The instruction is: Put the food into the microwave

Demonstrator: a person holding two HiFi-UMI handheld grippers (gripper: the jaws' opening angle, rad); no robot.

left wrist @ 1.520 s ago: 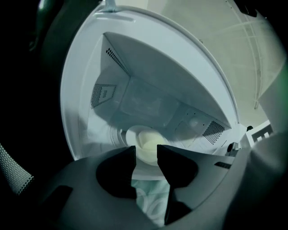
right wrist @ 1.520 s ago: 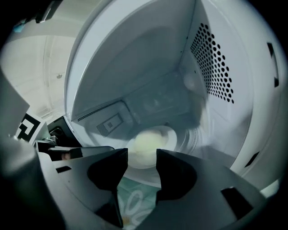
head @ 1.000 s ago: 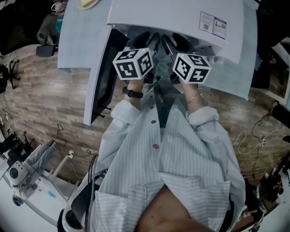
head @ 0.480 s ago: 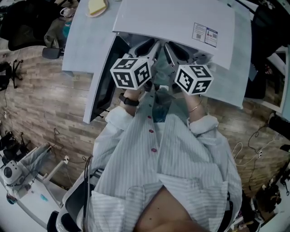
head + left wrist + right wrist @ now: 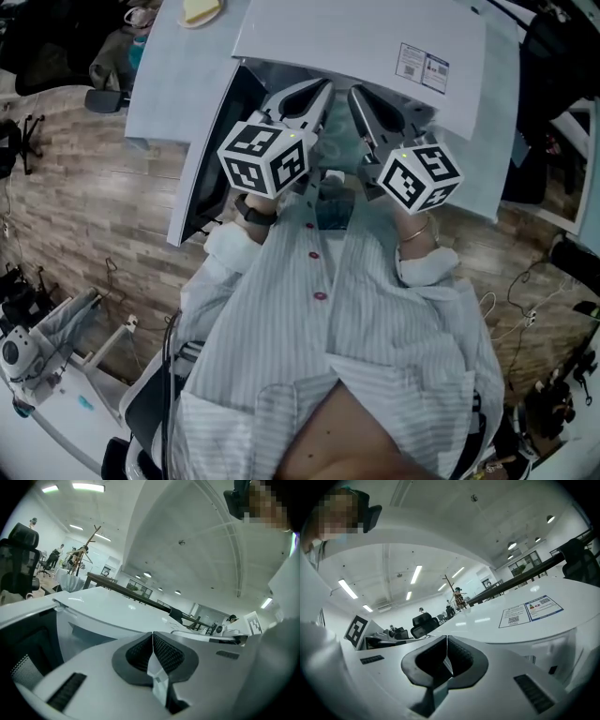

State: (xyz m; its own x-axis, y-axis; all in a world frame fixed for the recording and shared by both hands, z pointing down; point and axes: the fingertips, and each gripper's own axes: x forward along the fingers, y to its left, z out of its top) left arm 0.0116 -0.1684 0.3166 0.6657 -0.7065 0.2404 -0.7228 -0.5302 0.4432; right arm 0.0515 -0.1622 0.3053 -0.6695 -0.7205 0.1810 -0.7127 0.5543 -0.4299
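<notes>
The white microwave (image 5: pixel 356 37) stands on a pale table, its door (image 5: pixel 208 159) swung open to the left. Both grippers hover in front of its opening, side by side, and hide most of the inside. My left gripper (image 5: pixel 322 89) is shut with nothing between its pads, and its jaws meet at the tip (image 5: pixel 153 635) below the microwave's top (image 5: pixel 108 611). My right gripper (image 5: pixel 356 96) is shut and empty as well, jaws pressed together (image 5: pixel 446 643). A plate with yellow food (image 5: pixel 200 11) lies on the table at the far left.
The pale table (image 5: pixel 159 84) reaches left of the microwave. A label (image 5: pixel 528 610) is stuck on the microwave's top. Office chairs (image 5: pixel 423 620), a coat stand (image 5: pixel 84 550) and people are far off. Cables lie on the wooden floor (image 5: pixel 84 216).
Both grippers have lifted up and drawn back from the microwave's opening. Their jaws, open a second ago, have closed on nothing.
</notes>
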